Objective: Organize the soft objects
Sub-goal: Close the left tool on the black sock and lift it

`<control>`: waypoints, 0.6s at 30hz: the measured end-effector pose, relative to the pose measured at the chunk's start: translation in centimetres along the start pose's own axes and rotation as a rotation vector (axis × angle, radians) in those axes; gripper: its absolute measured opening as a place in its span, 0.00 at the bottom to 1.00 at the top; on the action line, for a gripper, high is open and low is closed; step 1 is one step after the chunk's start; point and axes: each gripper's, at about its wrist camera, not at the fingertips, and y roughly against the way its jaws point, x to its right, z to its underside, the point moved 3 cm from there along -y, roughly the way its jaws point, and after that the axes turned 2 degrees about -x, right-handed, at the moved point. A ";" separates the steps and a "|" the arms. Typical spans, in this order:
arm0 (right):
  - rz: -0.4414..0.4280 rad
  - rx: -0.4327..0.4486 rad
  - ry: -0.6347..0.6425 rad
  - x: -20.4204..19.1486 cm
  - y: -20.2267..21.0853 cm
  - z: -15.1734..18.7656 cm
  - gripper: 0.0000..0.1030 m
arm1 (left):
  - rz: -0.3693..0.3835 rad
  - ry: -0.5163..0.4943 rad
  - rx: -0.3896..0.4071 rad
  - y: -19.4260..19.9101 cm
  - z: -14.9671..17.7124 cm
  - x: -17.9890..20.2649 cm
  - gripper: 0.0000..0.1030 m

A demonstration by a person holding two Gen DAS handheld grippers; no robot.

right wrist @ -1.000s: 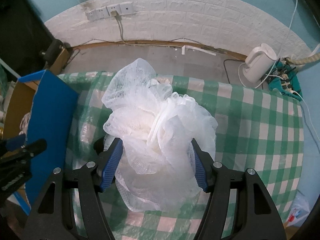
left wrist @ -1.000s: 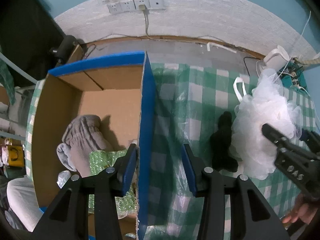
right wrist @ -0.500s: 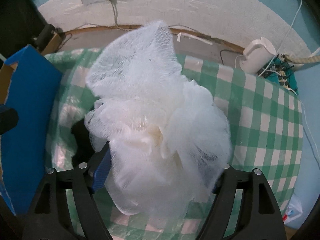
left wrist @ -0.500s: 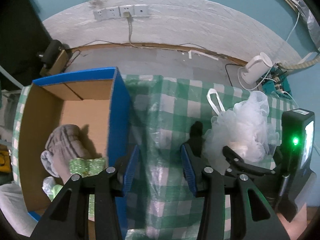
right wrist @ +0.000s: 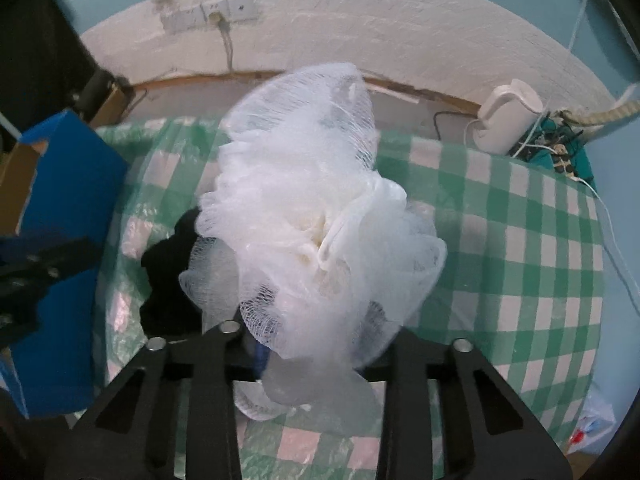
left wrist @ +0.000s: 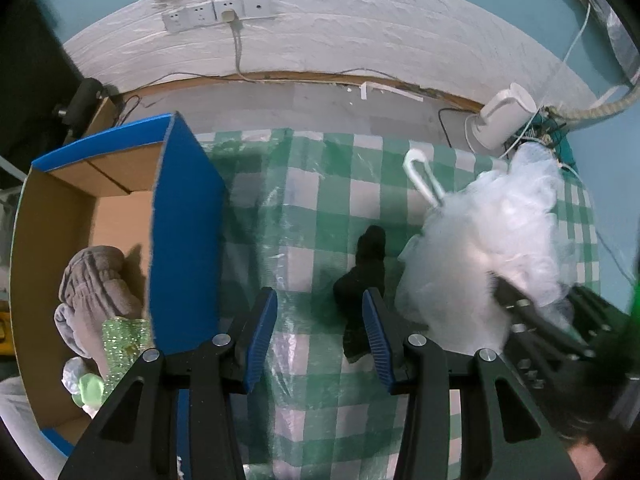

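Pinching a white mesh bath pouf (right wrist: 320, 236), the right gripper (right wrist: 316, 354) holds it above the green checked tablecloth (right wrist: 520, 240), its loop (left wrist: 424, 178) sticking out. Just left of it a black sock (left wrist: 362, 280) lies on the cloth. The left gripper (left wrist: 320, 336) hangs spread and empty beside the blue cardboard box (left wrist: 184, 232), which contains a grey cloth (left wrist: 94, 288) and a green sponge (left wrist: 124, 340).

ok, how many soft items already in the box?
3 visible: grey fabric bundle against the box's left side, green sparkly sponge just right of it, pale green-and-white item at the near corner. More may sit hidden behind the blue wall.
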 end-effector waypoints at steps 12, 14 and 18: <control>0.006 0.071 -0.056 2.3 3.4 0.4 0.16 | -0.019 -0.008 -0.045 -2.6 0.0 0.8 0.43; 0.004 0.077 -0.062 2.5 3.8 0.5 0.15 | -0.010 -0.005 -0.046 -2.8 0.0 0.9 0.43; -0.012 0.086 -0.079 2.9 4.4 0.6 0.15 | -0.001 -0.020 -0.063 -3.4 0.0 1.5 0.43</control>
